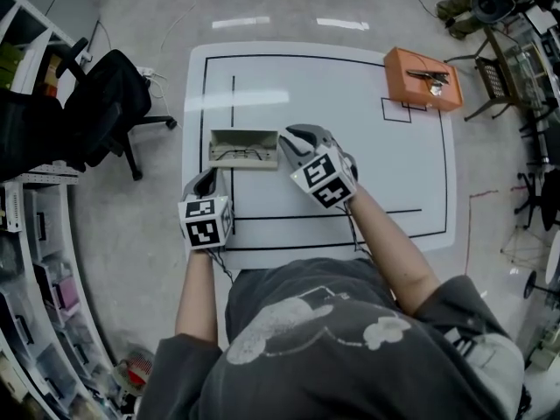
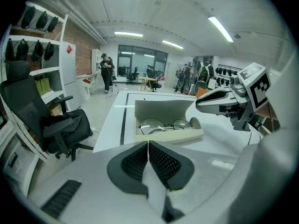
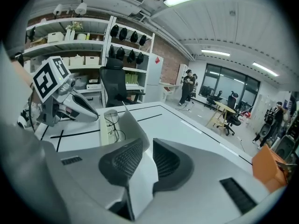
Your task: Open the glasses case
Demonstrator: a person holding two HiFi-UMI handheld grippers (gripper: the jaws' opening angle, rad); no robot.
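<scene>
Right gripper [image 1: 285, 140] sits at the right end of the open glasses case [image 1: 243, 149] on the white table [image 1: 350, 173]. Left gripper [image 2: 148, 144] shows its jaws pressed together, empty. Right gripper view: jaws narrowly apart, raised lid [image 3: 131, 122] at their tips.

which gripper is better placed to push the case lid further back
Right. The right gripper has its jaws slightly apart at the raised lid of the open beige glasses case; the left gripper, jaws shut, sits short of it.

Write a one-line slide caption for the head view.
Open glasses case, glasses inside, on white table; right tongs at its raised lid.
</scene>
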